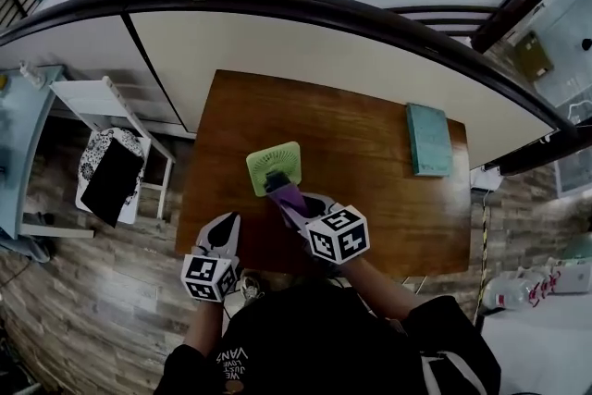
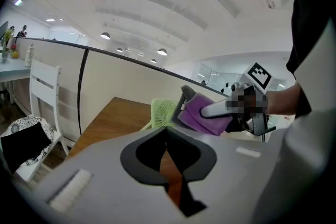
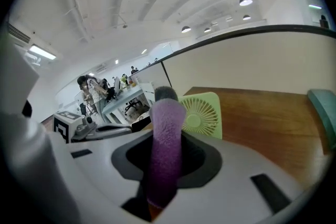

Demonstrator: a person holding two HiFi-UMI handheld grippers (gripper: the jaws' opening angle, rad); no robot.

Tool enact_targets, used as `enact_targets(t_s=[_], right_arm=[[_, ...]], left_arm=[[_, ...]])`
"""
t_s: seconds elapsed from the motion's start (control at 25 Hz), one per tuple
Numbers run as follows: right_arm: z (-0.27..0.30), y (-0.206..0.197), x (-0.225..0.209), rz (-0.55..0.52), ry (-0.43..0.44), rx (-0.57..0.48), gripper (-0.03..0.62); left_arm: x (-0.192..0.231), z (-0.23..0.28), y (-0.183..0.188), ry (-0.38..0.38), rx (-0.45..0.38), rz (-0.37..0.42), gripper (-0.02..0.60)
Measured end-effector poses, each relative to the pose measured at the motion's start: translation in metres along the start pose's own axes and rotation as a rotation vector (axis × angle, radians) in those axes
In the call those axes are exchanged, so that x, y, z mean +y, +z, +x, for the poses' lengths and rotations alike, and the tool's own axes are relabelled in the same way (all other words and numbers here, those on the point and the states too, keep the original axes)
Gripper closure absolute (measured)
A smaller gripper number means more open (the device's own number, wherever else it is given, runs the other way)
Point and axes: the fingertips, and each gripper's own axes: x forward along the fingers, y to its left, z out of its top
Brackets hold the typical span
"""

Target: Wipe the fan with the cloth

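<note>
Clamped purple cloth tight in R tongs, at near edge of green fan on tabletop. Held L tongs closed, empty, near-left of fan, apart.

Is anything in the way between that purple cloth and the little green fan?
Nothing visible. The right gripper holds the purple cloth close by the near edge of the green fan, and only bare table lies around them.

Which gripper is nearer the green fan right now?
Right. The right gripper, clamped on the purple cloth, is at the near edge of the fan. The left gripper sits back by the front edge of the table, left of the fan and apart from it.
</note>
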Motion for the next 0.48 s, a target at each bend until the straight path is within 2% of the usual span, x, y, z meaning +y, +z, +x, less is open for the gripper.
enact_targets(t_s=[0.32, 0.48], right_arm=[[0.042, 0.009, 0.001, -0.023, 0.152, 0.079, 0.496], [0.067, 0.006, -0.001, -0.021, 0.183, 0.122, 0.496]], left_arm=[[0.007, 0.015, -0.006, 0.061, 0.007, -0.011, 0.569], [0.012, 0.016, -0.008, 0.085, 0.007, -0.02, 0.569]])
